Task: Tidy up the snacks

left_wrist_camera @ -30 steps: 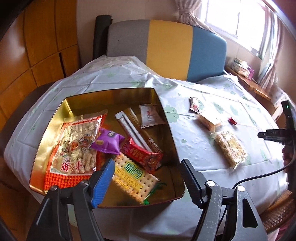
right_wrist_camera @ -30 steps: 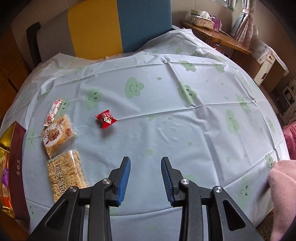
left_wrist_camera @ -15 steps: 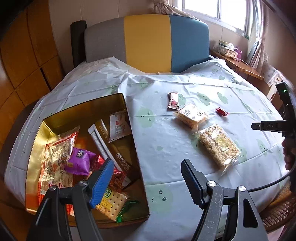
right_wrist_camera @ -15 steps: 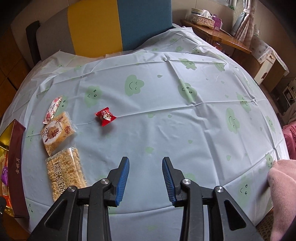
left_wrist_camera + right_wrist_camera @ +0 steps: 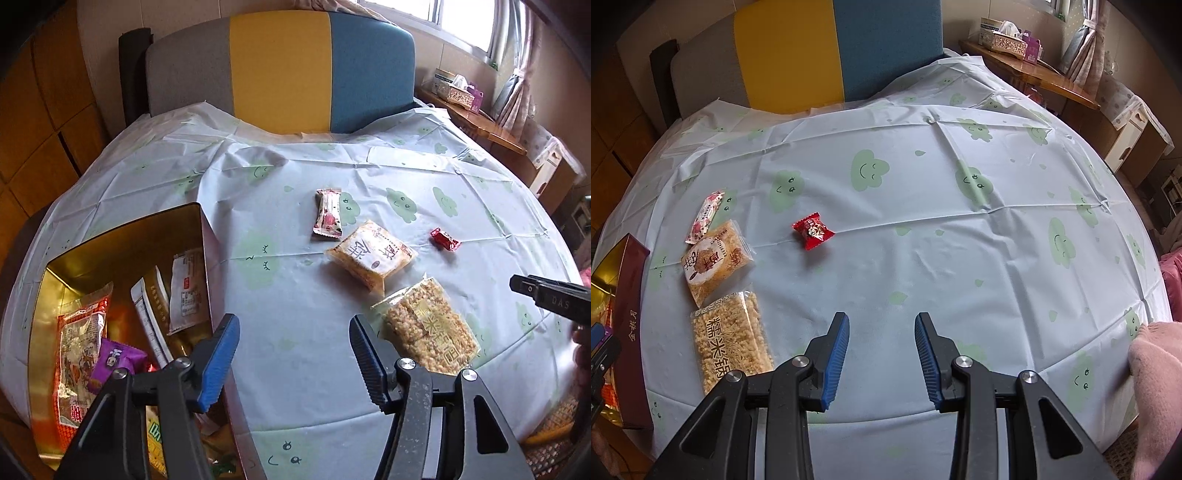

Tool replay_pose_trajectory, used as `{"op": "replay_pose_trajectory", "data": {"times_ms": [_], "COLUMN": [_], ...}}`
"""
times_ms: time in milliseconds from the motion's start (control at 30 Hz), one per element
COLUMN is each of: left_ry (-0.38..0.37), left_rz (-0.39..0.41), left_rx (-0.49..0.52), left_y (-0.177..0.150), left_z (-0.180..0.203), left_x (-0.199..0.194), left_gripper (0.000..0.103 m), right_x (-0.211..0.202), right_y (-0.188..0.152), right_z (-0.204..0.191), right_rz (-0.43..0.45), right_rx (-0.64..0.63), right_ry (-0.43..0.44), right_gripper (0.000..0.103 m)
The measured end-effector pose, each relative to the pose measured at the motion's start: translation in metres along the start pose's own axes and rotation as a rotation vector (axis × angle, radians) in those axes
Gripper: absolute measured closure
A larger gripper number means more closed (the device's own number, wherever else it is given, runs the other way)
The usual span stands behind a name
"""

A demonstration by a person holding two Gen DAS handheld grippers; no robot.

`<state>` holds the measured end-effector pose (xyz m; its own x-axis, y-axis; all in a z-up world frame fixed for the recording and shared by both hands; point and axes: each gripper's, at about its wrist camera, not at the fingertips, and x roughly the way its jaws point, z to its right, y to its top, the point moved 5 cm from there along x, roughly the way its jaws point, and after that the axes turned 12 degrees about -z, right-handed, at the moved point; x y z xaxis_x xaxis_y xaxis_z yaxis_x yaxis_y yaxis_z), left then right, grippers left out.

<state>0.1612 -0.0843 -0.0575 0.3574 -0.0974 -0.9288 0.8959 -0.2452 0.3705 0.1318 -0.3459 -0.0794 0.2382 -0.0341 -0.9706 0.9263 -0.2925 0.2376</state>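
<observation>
Left gripper [image 5: 291,354] jaws apart and just been closing, nothing between them, gold tin [image 5: 122,236] of snacks at left, puffed-rice bar [image 5: 428,328] near right, right gripper [image 5: 882,363] partly open, empty, red candy [image 5: 813,231] beyond, rice bar [image 5: 731,339] left.

**Four snacks left on the cloth**

We see the right gripper [image 5: 882,356] hanging over the bare tablecloth [image 5: 960,258], jaws apart with nothing between them. To its left lie the rice bar [image 5: 731,338], the crisp pack [image 5: 714,260] and the pink wrapper [image 5: 705,217] in a line; the red candy [image 5: 813,230] sits apart. The tin [image 5: 629,332] stands at the left edge.
</observation>
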Motion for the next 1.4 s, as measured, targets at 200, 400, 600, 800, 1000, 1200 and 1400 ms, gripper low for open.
{"op": "replay_pose_trajectory", "data": {"times_ms": [200, 400, 600, 800, 1000, 1200, 1400], "left_ry": [-0.049, -0.019, -0.009, -0.034, -0.014, 0.035, 0.022], "left_rz": [-0.037, -0.053, -0.088, -0.130, -0.140, -0.128, -0.123], "left_rx": [-0.045, 0.006, 0.050, 0.063, 0.093, 0.069, 0.029], "left_y": [0.034, 0.066, 0.100, 0.127, 0.139, 0.130, 0.106], "left_z": [-0.001, 0.015, 0.028, 0.038, 0.046, 0.040, 0.033], "left_x": [0.018, 0.041, 0.072, 0.098, 0.120, 0.127, 0.106], "left_gripper": [0.041, 0.064, 0.072, 0.071, 0.070, 0.083, 0.083], "right_x": [-0.002, -0.003, -0.002, 0.000, 0.002, 0.003, 0.002], "right_y": [0.000, -0.001, -0.001, 0.000, -0.001, -0.001, 0.000], "right_z": [-0.002, -0.004, -0.007, -0.009, -0.011, -0.013, -0.009], "right_rz": [0.002, 0.002, -0.006, -0.015, -0.026, -0.033, -0.025], "right_rx": [-0.008, -0.018, -0.034, -0.048, -0.059, -0.065, -0.047], "right_ry": [0.009, 0.024, 0.036, 0.042, 0.050, 0.056, 0.054], "right_gripper": [0.066, 0.066, 0.066, 0.066, 0.066, 0.066, 0.066]}}
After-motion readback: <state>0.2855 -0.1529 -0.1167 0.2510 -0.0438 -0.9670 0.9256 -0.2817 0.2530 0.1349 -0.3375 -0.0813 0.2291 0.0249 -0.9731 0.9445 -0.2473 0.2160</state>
